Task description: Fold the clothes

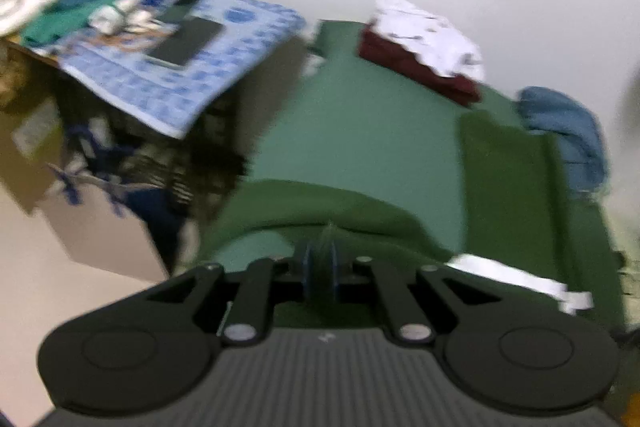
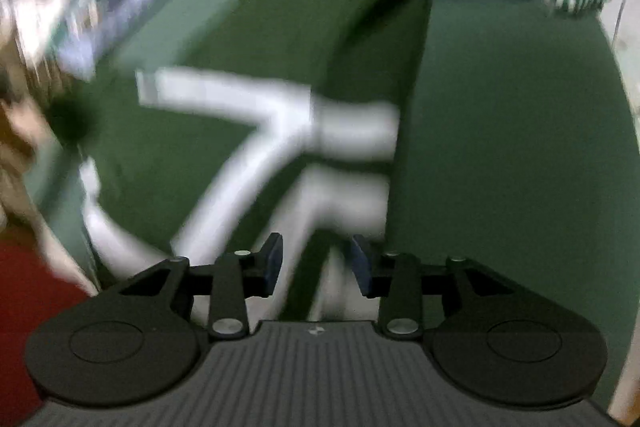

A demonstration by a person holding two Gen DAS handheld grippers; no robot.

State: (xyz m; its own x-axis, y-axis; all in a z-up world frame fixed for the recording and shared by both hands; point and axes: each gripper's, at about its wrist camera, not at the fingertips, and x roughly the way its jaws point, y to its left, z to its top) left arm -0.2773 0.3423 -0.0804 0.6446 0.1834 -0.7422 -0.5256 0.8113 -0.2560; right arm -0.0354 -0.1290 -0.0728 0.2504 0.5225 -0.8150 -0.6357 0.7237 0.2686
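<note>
The dark green garment point(image 1: 320, 203) with white stripes point(image 2: 248, 147) lies spread on the lighter green bed point(image 1: 352, 107). It looks soft, light and limp, so it will likely sag and drag wherever it is not held; an edge or corner seems the best place to take it. The left hand-held gripper point(image 1: 320, 267) is clamped on a raised fold of it. The right hand-held gripper point(image 2: 316, 263) has its jaws apart over the stripes, nothing between them. A folded pile point(image 1: 424, 43) and blue cloth point(image 1: 564, 131) lie beyond.
</note>
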